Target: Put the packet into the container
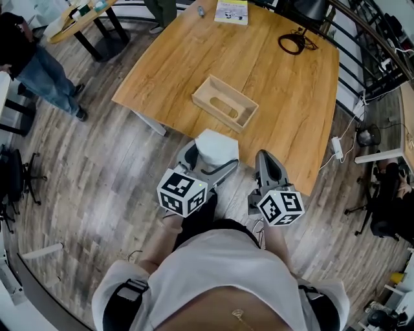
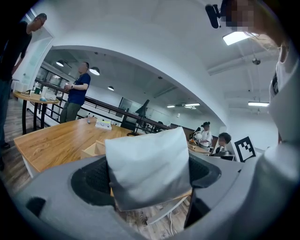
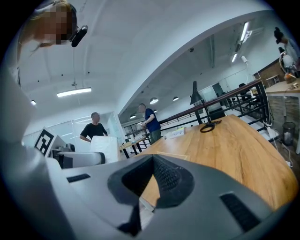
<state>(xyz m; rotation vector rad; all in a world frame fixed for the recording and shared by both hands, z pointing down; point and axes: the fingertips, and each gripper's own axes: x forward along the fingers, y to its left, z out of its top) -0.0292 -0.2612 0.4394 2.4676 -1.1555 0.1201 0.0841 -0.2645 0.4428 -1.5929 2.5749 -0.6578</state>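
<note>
A white packet (image 1: 217, 148) stands upright between the jaws of my left gripper (image 1: 208, 160), which is shut on it. I hold it over the floor, just short of the wooden table's near edge (image 1: 284, 174). In the left gripper view the packet (image 2: 147, 166) fills the middle and hides much of the table. The container (image 1: 224, 102) is an open, shallow wooden box in the middle of the table, beyond the packet; its corner (image 2: 91, 149) shows left of the packet. My right gripper (image 1: 268, 161) is beside the left one, shut with nothing in it (image 3: 151, 187).
On the table's far side are a black coiled cable (image 1: 294, 42) and a booklet (image 1: 231, 11). A power strip (image 1: 337, 147) lies on the floor at the right. A person (image 1: 39, 71) stands at the far left near another table (image 1: 77, 16).
</note>
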